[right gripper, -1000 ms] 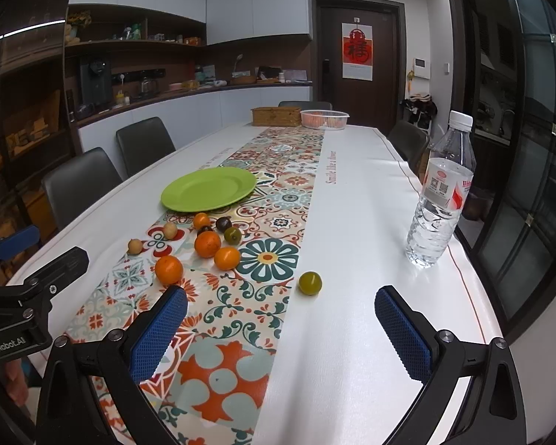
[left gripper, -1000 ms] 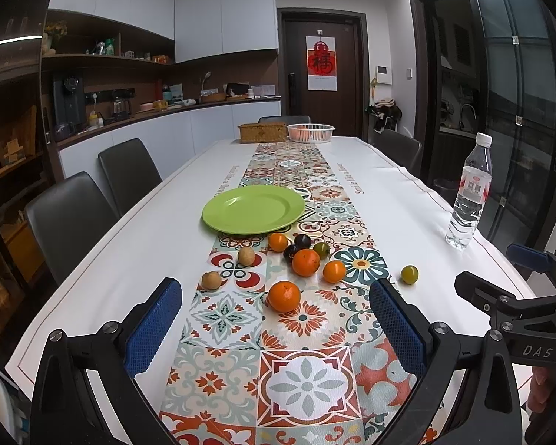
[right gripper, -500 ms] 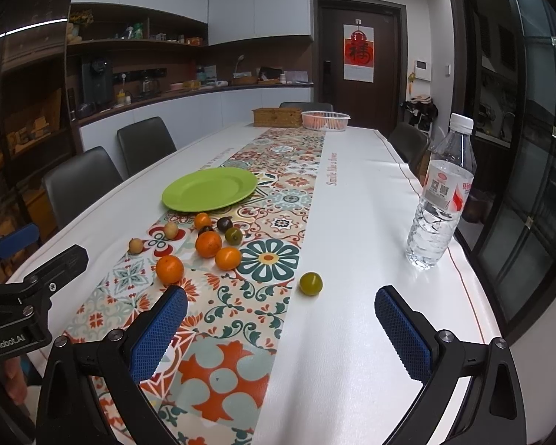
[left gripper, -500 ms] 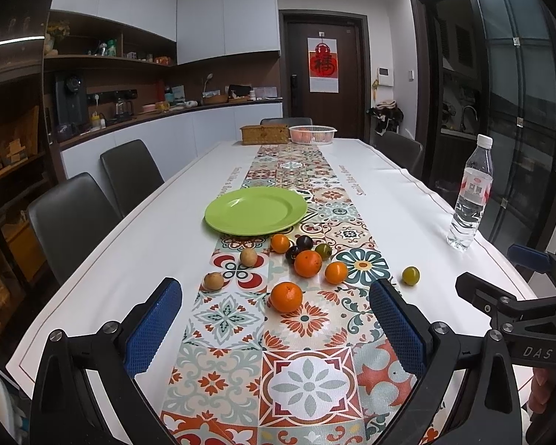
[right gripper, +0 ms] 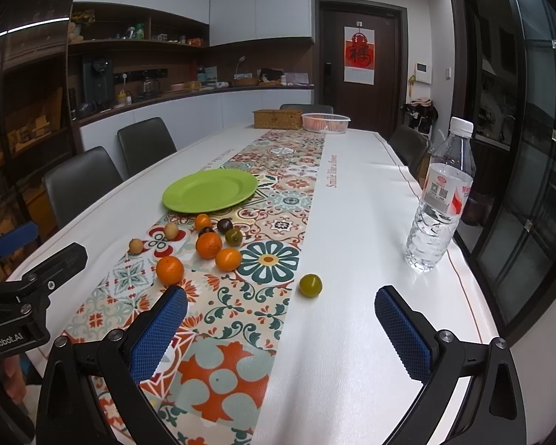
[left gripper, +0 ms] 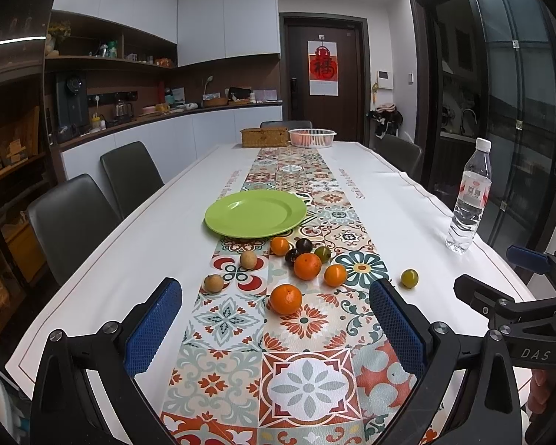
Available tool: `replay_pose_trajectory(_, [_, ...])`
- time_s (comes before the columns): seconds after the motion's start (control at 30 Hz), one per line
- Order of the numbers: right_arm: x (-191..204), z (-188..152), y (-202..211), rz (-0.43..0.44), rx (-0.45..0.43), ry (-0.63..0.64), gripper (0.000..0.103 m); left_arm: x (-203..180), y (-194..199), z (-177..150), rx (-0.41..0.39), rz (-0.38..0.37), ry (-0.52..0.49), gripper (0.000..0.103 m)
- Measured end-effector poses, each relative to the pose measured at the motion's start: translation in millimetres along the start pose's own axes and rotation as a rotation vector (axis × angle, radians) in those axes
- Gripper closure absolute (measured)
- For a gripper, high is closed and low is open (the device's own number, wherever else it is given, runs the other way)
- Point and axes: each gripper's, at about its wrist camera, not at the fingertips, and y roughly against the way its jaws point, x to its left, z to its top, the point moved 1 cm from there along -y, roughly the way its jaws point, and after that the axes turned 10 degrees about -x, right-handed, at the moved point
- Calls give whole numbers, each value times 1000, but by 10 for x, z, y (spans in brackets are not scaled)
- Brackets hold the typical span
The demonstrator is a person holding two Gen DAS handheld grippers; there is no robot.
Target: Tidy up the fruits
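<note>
Open tabletop [right gripper: 352,222] between green fruit [right gripper: 310,285] and water bottle [right gripper: 440,200]; crowded fruit cluster [left gripper: 307,259] just before green plate [left gripper: 255,213].

Our left gripper [left gripper: 274,328] is a black plastic frame with silver screws at its joints, and its fingers [left gripper: 154,328] wear blue mesh-textured pads. Our right gripper [right gripper: 281,333] is built the same, black with blue padded fingers [right gripper: 404,328] and round silver screws. White lettering reads "DAS" on the right one's side and "GenRobot.AI" on the left one's.
</note>
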Motion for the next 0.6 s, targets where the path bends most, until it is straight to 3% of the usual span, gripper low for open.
replay_pose_trajectory(0.6, [6,12,-5,3,7,0,1,6,-13,-17,7,0,2,0])
